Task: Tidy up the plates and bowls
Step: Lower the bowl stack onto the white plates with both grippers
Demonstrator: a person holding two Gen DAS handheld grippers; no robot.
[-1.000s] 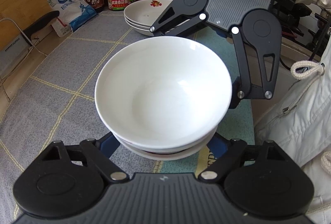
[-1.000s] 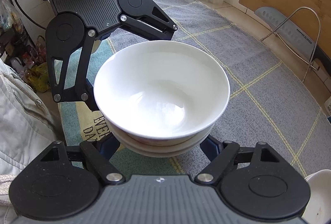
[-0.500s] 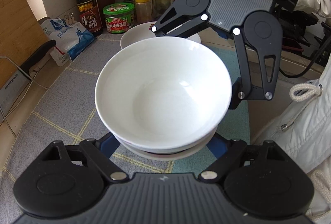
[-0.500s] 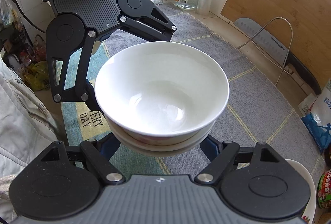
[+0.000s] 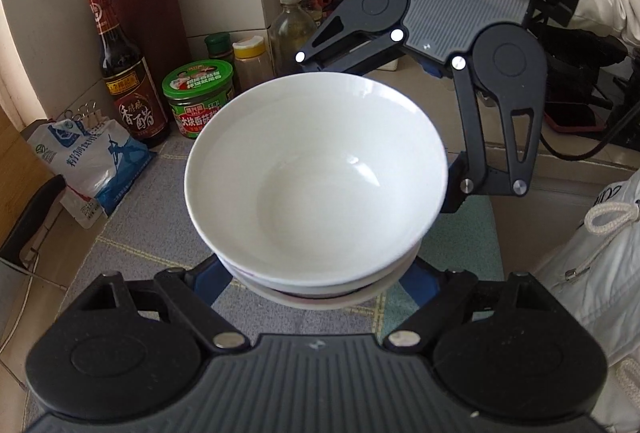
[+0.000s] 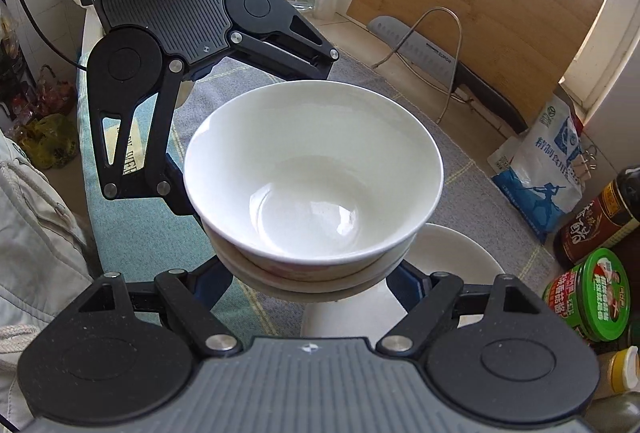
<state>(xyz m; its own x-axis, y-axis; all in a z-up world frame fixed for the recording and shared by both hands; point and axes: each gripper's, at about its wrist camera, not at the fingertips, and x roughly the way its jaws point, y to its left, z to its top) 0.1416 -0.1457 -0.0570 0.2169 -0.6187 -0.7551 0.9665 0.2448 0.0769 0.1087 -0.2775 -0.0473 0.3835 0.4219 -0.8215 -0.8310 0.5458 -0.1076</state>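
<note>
A stack of white bowls (image 5: 316, 177) is held in the air between both grippers; it also shows in the right wrist view (image 6: 312, 173). My left gripper (image 5: 314, 285) is shut on the stack's near side, fingertips hidden under the bowls. My right gripper (image 6: 316, 285) is shut on the opposite side, fingertips also hidden. Each gripper shows in the other's view beyond the bowls. A stack of white plates (image 6: 444, 265) lies on the mat just below and right of the bowls in the right wrist view.
A soy sauce bottle (image 5: 128, 81), green-lidded jar (image 5: 198, 93), salt bag (image 5: 92, 161), spice bottles and a knife block stand by the wall. A cutting board (image 6: 472, 1) and cleaver (image 6: 436, 57) lean at the window. A grey checked mat (image 5: 160, 201) covers the counter.
Both grippers carried the bowl stack toward the wall end of the counter. The bottles and jar came nearer, and the plate stack now lies under the bowls.
</note>
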